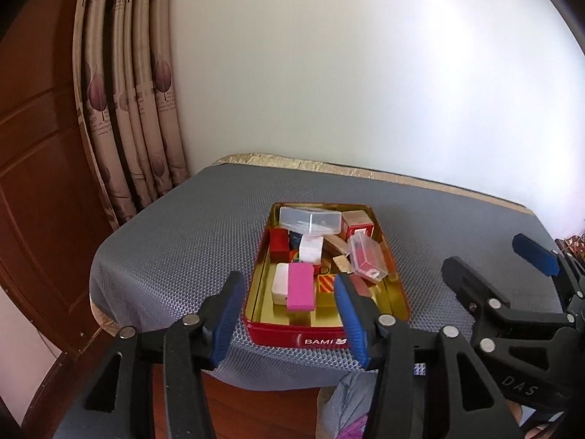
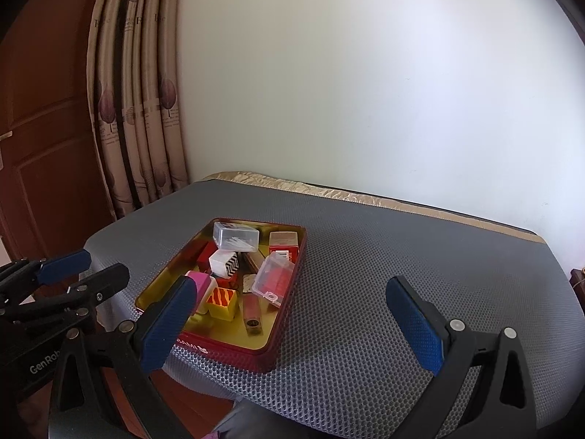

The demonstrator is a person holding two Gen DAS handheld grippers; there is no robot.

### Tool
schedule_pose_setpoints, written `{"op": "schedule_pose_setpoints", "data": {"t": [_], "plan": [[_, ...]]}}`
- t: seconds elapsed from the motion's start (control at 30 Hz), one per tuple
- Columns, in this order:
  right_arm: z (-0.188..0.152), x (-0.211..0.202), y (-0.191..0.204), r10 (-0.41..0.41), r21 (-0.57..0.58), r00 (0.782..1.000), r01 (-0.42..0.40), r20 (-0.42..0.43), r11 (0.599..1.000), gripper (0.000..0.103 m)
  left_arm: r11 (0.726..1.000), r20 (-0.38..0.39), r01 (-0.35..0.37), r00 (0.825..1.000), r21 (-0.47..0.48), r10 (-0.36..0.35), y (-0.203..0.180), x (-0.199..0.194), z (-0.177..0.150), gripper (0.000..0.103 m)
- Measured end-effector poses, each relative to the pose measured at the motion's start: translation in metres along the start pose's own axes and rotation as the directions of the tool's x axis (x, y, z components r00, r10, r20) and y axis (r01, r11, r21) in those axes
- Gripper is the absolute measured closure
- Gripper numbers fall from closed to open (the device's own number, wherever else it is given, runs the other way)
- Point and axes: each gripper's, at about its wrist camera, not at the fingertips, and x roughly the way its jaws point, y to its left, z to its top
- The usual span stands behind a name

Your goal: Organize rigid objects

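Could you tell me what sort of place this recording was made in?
Probably a room in a home: a leaf-print curtain hangs by a wooden door, and a red tin of small items sits on a mat-covered table against a plain wall.

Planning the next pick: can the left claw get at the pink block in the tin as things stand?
Probably yes: the left claw is open and empty, and the pink block lies on top, uncovered.

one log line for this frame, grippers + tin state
left gripper: open, empty | right gripper: open, empty | red tin: on grey mat, filled with small items | pink block: in tin
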Motion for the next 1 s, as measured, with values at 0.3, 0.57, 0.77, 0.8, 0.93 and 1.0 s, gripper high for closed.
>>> {"op": "schedule_pose_setpoints", "data": {"t": [0.3,0.57,0.77,0.8,0.93,1.0], "plan": [[-0.003,0.002,0.004,0.024,-0.011,0.999,-0.024,-0.021,1.000,0.000,0.999,-0.033,-0.001,0.999,-0.033,0.000,0.006,0.007,-0.002,0.047],[-0.003,0.003,0.006,0.031,-0.014,0.999,-0.032,-0.033,0.999,0.000,0.999,-0.056,-0.005,0.998,-0.052,0.002,0.010,0.013,-0.003,0.047],[-0.004,0.003,0.010,0.034,-0.025,0.999,-0.035,-0.038,0.999,0.000,0.998,-0.071,-0.006,0.997,-0.056,0.002,0.010,0.016,-0.004,0.047],[-0.004,0.003,0.011,0.038,-0.025,0.998,-0.039,-0.041,0.999,0.000,0.998,-0.075,-0.003,0.997,-0.061,-0.002,0.011,0.017,-0.004,0.047],[-0.005,0.004,0.012,0.041,-0.028,0.998,-0.043,-0.048,0.999,0.000,0.997,-0.091,-0.006,0.996,-0.073,-0.001,0.012,0.020,-0.004,0.047],[-0.006,0.004,0.012,0.045,-0.029,0.998,-0.047,-0.049,0.998,0.000,0.997,-0.096,-0.007,0.995,-0.074,0.000,0.012,0.020,-0.005,0.047]]}}
